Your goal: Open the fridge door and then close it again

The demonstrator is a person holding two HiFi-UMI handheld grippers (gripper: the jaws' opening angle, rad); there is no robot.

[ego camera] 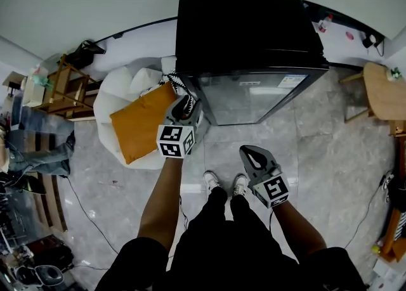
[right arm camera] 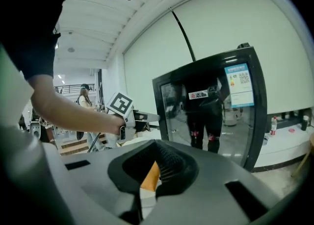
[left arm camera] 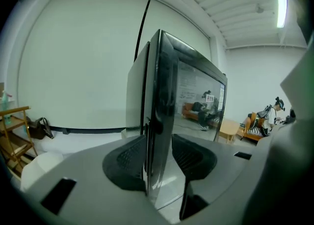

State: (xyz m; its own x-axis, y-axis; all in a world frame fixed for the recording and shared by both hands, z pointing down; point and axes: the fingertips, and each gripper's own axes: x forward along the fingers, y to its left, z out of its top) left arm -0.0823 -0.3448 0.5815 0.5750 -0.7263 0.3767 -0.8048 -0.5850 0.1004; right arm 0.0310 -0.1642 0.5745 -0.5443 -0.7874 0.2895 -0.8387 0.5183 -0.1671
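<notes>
A black fridge (ego camera: 247, 23) stands in front of me, and its glass door (ego camera: 254, 96) looks flat against the cabinet in the head view. My left gripper (ego camera: 184, 107) is at the door's left edge. In the left gripper view the door edge (left arm camera: 159, 96) runs upright between the open jaws of the left gripper (left arm camera: 159, 158), with a gap to the right-hand pad (left arm camera: 194, 158). My right gripper (ego camera: 252, 153) hangs lower and nearer to me, away from the fridge, its jaws closed on nothing. The right gripper view shows the right gripper (right arm camera: 158, 162), the fridge door (right arm camera: 211, 111) and the left gripper (right arm camera: 142, 118) at the door's edge.
A white beanbag (ego camera: 114, 93) with an orange cushion (ego camera: 136, 125) sits just left of the fridge, under the left arm. A wooden shelf (ego camera: 60, 87) stands further left and a wooden table (ego camera: 387, 93) at the right. My shoes (ego camera: 225, 184) are on the tiled floor before the door.
</notes>
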